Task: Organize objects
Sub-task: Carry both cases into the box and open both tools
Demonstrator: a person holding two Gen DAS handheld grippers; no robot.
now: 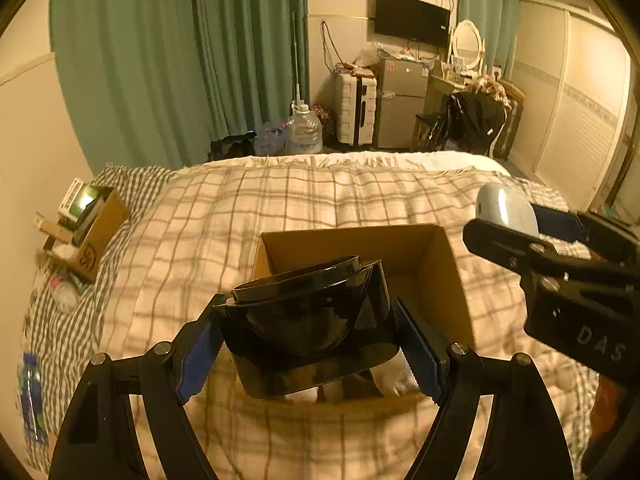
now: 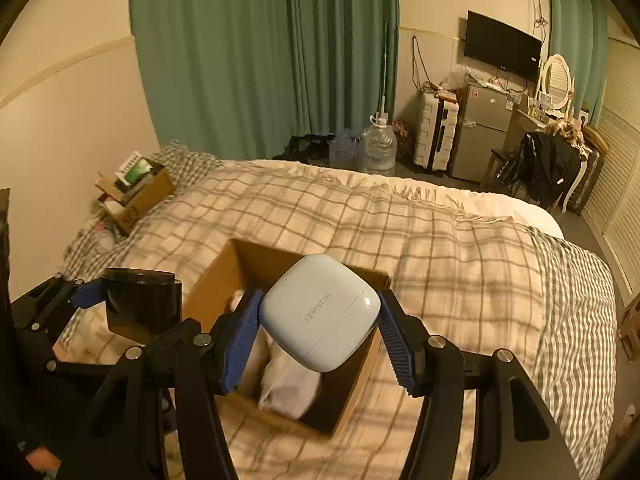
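Observation:
An open cardboard box [image 1: 436, 264] sits on the bed; it also shows in the right wrist view [image 2: 224, 276], with white cloth [image 2: 288, 384] inside. My left gripper [image 1: 308, 340] is shut on a glossy black container [image 1: 308, 320] and holds it above the box's near edge; the container also shows in the right wrist view [image 2: 140, 304]. My right gripper [image 2: 320, 320] is shut on a pale blue earbuds case [image 2: 320, 312] above the box. The case also shows in the left wrist view [image 1: 504, 208], to the right of the box.
A plaid blanket [image 2: 440, 248] covers the bed. A second cardboard box [image 2: 144, 192] full of items sits at the far left by the wall, with a small bottle [image 1: 30, 396] nearer. Water jugs [image 2: 378, 148], a suitcase and a fridge stand beyond the bed.

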